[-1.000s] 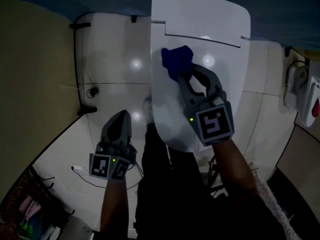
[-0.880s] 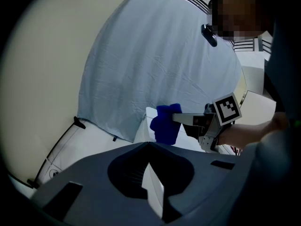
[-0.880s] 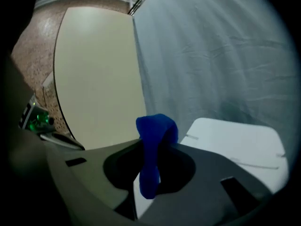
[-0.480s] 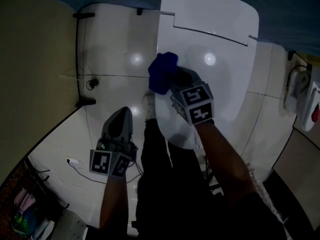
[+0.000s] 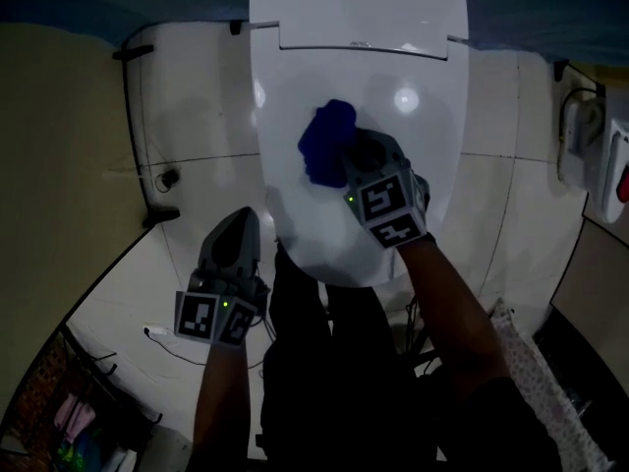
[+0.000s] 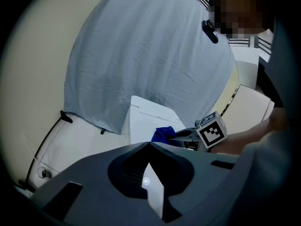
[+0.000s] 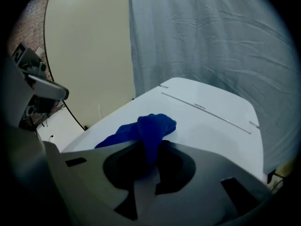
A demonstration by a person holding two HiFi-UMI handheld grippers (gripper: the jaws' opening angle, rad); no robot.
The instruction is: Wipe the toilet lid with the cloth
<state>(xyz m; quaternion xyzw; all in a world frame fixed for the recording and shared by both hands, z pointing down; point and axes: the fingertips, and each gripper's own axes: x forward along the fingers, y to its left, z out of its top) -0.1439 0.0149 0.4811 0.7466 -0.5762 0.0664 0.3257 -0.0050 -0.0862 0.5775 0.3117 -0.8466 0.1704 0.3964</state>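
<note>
The white toilet lid point(image 5: 393, 57) is closed and fills the upper middle of the head view. A bunched blue cloth point(image 5: 324, 143) lies on its left half, and my right gripper point(image 5: 346, 157) is shut on the cloth, pressing it against the lid. In the right gripper view the cloth point(image 7: 149, 128) sticks out from between the jaws over the lid point(image 7: 207, 117). My left gripper point(image 5: 236, 236) hangs over the floor to the left of the toilet, shut and holding nothing. From the left gripper view I see the lid point(image 6: 148, 121), the cloth point(image 6: 163, 134) and the right gripper's marker cube.
White floor tiles point(image 5: 197, 116) surround the toilet. A black hose and fittings point(image 5: 162, 180) sit at the left by a beige wall. A white cable point(image 5: 157, 334) lies on the floor near my left hand. Wall fixtures point(image 5: 590, 155) stand at the right. The person's dark trousers are below the bowl.
My right gripper has dragged the cloth from the lid's far left down and back toward the middle-left. The head camera shifted. The left gripper stayed almost still.
</note>
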